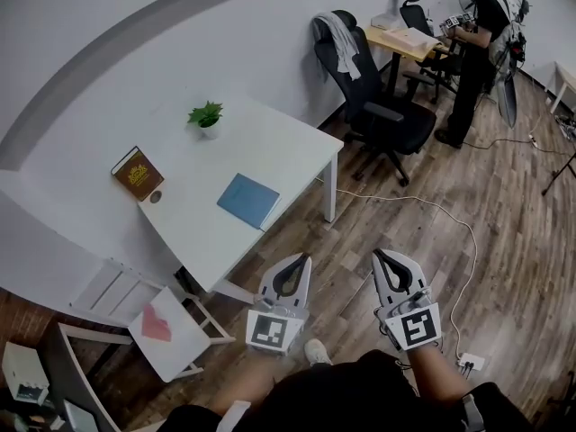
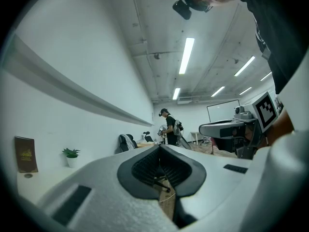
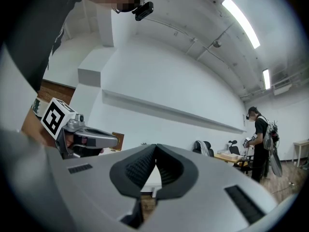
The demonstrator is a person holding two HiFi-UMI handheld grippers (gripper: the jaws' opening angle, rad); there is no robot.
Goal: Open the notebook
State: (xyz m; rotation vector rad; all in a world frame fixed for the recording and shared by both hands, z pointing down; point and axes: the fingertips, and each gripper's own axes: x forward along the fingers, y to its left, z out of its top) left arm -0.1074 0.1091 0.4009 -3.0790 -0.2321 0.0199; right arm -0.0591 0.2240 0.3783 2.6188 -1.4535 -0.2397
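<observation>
The blue notebook (image 1: 248, 200) lies closed and flat on the white table (image 1: 279, 142), near the table's front edge. Both grippers hang level over the wooden floor, short of the table and apart from the notebook. My left gripper (image 1: 301, 257) is shut with nothing between its pads (image 2: 159, 147). My right gripper (image 1: 380, 255) is also shut and empty, its tips meeting (image 3: 155, 147). In the two gripper views the notebook is hidden behind the jaws.
A brown book (image 1: 137, 173) and a small potted plant (image 1: 206, 116) stand on the table's far side. A black office chair (image 1: 373, 106) is beyond the table's right corner. A white folding chair (image 1: 166, 327) is at lower left. A cable (image 1: 432, 207) runs across the floor; a person (image 1: 477, 52) stands far right.
</observation>
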